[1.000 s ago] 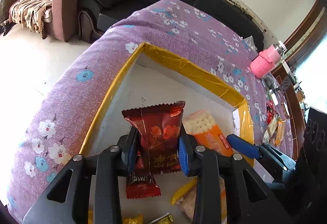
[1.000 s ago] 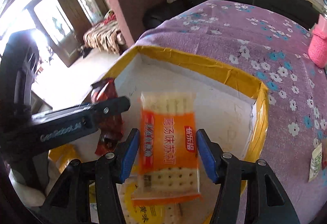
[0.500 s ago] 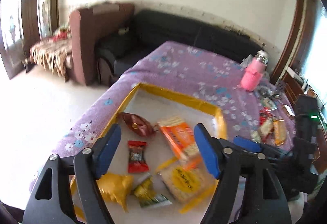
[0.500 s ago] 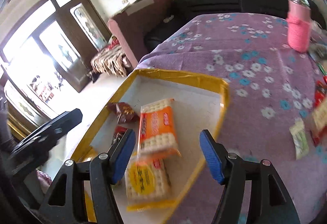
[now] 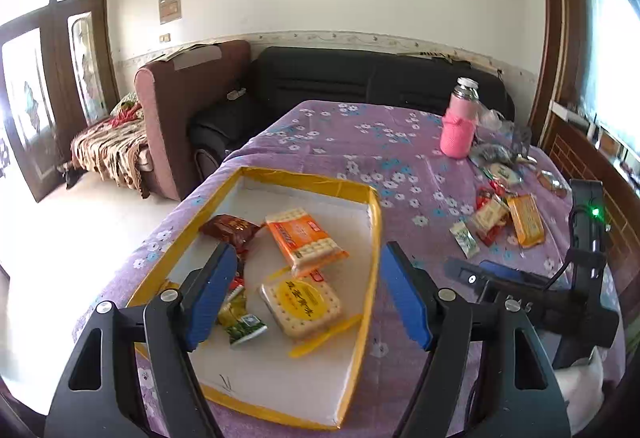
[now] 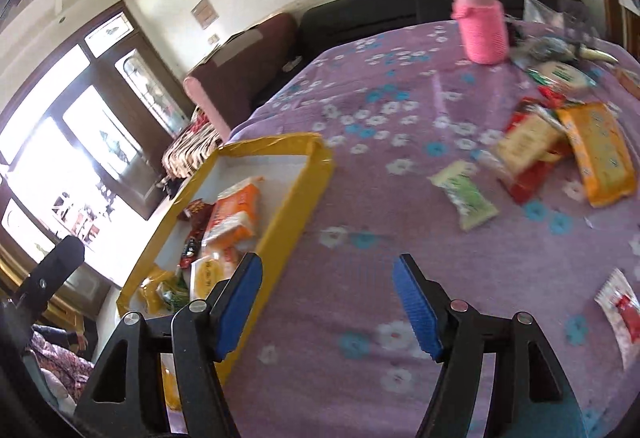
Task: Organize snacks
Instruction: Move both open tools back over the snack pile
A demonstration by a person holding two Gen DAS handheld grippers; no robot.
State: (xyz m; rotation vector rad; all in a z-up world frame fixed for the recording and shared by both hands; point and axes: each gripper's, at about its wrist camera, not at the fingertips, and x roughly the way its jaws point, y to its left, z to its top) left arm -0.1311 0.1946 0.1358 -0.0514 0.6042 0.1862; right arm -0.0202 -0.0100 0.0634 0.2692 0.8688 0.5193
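Note:
A white tray with a yellow taped rim [image 5: 374, 230] lies on the purple flowered tablecloth; it also shows in the right wrist view [image 6: 292, 194]. In it lie an orange cracker pack [image 5: 306, 242], a dark red candy [image 5: 230, 230], a yellow round-label cracker pack [image 5: 300, 304] and small green and yellow packets [image 5: 242, 326]. My left gripper [image 5: 308, 298] is open and empty, raised above the tray. My right gripper [image 6: 328, 312] is open and empty over bare cloth right of the tray. Loose snacks [image 6: 560, 146] lie on the cloth at the right, a green packet [image 6: 466, 196] nearest.
A pink-sleeved bottle [image 5: 459, 124] stands at the table's far side beside crumpled bags. A red and white packet [image 6: 622, 318] lies near the right edge. Sofas stand beyond the table. The right gripper's body [image 5: 540, 298] shows at the left view's right.
Both grippers opened and let go: the dark red candy and the orange cracker pack now lie in the tray. Both pulled up and back; the right one swung right over the cloth.

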